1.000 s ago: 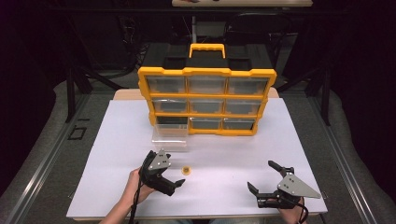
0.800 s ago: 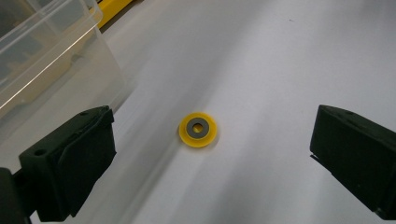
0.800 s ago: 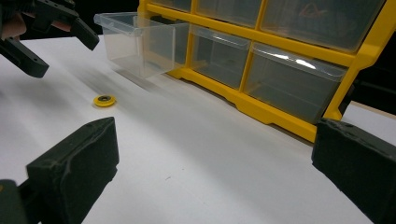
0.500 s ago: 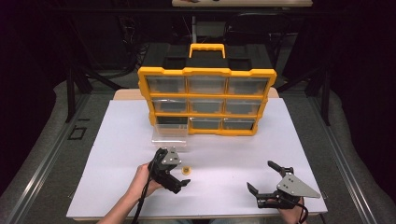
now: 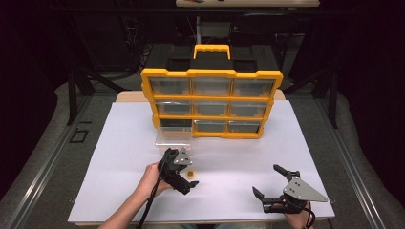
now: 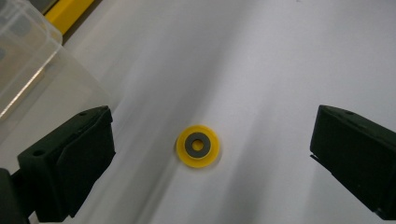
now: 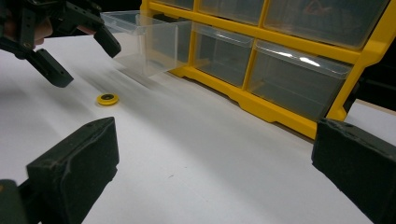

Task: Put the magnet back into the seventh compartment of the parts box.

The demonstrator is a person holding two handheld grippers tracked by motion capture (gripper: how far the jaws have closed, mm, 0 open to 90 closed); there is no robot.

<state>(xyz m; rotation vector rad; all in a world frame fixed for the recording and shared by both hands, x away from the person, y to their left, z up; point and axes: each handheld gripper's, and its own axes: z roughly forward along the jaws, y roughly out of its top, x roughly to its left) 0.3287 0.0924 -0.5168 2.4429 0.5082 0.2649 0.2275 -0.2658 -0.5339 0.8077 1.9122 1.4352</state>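
A small yellow disc with a grey centre (image 5: 191, 173) lies flat on the white table sheet (image 5: 229, 157). My left gripper (image 5: 186, 177) hangs just above it, open, and the disc (image 6: 198, 145) sits between the two wide-apart jaws without touching either. Behind it, the bottom-left clear drawer (image 5: 173, 136) is pulled out of a yellow organizer (image 5: 210, 102) and looks empty. My right gripper (image 5: 266, 180) rests open near the front right edge, holding nothing. From there I see the disc (image 7: 107, 99) and the left gripper (image 7: 84, 60) over it.
The organizer has a black handle (image 5: 212, 50) and rows of shut clear drawers (image 7: 292, 74). The sheet's front edge (image 5: 200, 222) runs close below both hands. Dark floor and chair legs surround the table.
My left gripper has moved right and a little forward, from beside the disc to straddling it. The right gripper has stayed in place.
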